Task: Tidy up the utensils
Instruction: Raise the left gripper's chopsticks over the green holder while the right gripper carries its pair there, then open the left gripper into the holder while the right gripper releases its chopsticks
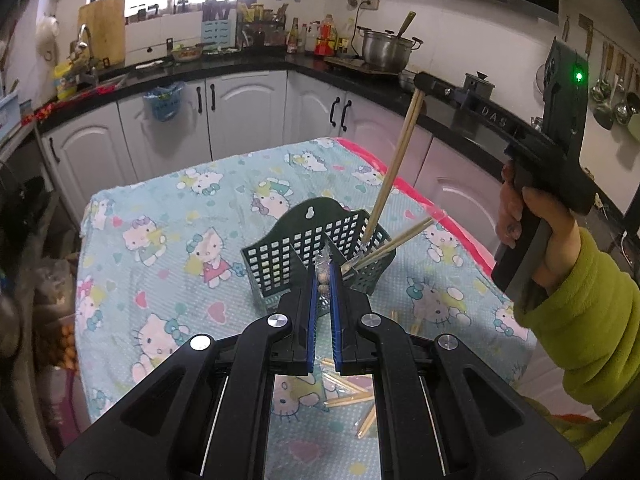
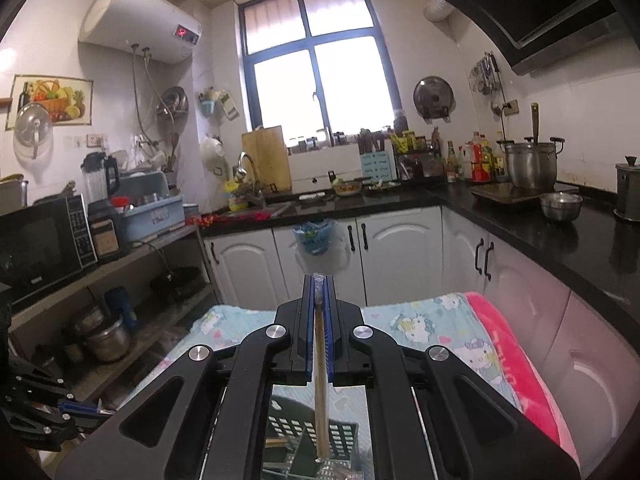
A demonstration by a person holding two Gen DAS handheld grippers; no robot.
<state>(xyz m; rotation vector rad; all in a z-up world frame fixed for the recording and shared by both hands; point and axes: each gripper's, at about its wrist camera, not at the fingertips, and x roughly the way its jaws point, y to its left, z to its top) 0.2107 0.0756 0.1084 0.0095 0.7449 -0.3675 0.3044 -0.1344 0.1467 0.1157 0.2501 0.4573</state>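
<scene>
"DAS" lettering on right tool (image 1: 420, 80) clamping wrapped chopsticks (image 1: 394, 168) over basket (image 1: 320, 248); left tool (image 1: 325, 276) clamped on another wrapped pair.

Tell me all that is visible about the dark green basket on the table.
The dark green basket looks like plastic, with grid-holed walls, an inner divider, and a raised back plate with a hanging hole. It stands upright on the cartoon-cat tablecloth. Chopsticks lean in its right compartment, and the pair of chopsticks gripped by the right tongs reaches down into it.
</scene>
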